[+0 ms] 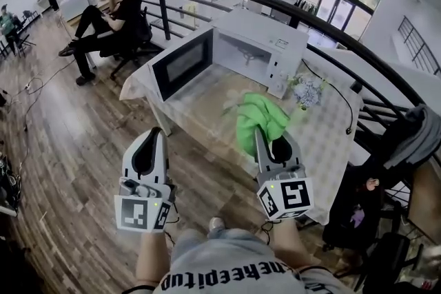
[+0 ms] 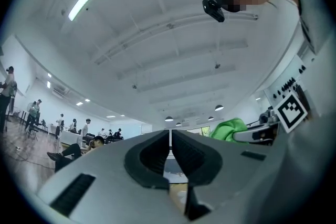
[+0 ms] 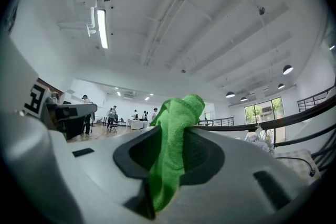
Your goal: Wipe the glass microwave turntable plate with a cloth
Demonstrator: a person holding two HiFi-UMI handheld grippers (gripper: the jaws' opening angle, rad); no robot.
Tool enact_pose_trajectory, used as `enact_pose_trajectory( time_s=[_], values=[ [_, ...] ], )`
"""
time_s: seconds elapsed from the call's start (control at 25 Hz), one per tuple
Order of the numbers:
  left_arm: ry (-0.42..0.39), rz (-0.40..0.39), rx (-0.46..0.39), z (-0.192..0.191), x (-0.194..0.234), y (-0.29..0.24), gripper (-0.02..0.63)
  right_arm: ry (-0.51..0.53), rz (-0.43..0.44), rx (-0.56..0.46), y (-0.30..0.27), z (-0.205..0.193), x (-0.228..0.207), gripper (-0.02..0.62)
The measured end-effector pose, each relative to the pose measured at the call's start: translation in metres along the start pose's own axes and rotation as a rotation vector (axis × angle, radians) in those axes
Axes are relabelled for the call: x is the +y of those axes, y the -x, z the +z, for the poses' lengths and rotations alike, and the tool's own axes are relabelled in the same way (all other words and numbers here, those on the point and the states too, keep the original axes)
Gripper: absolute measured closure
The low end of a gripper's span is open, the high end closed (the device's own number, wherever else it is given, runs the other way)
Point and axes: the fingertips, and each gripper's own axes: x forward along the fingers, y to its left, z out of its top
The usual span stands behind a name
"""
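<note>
Wooden floor surrounds a cloth-covered worktop (image 1: 200, 110) in the head view. On it stand a white microwave (image 1: 258, 45) with its door (image 1: 182, 63) swung open and a small bunch of flowers (image 1: 306, 90). Both tongs hover above its near edge, the left tongs (image 1: 157, 133) beside the right tongs (image 1: 260, 135), which carry a green cloth (image 1: 258, 117). I cannot make out the glass plate.

Left gripper view: the left tongs (image 2: 170, 135) are pressed nearly together, with nothing between them.

Right gripper view: the right tongs (image 3: 170, 132) clamp the green cloth (image 3: 184, 108), its fold poking up past the tips.
</note>
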Motion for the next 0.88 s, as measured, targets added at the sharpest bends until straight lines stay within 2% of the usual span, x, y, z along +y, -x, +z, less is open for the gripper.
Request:
enact_pose_trajectory(
  time_s=[0.48,0.88],
  values=[
    [0.008,-0.004,0.041,-0.039,0.021,-0.058,0.591,-0.039,0.021,0.039,-0.061,-0.032,-0.022,0.500],
    [0.025,-0.073,0.033,-0.069,0.065,-0.137,0.591,-0.039,-0.022,0.083,-0.150,-0.056,-0.034,0.500]
  ],
)
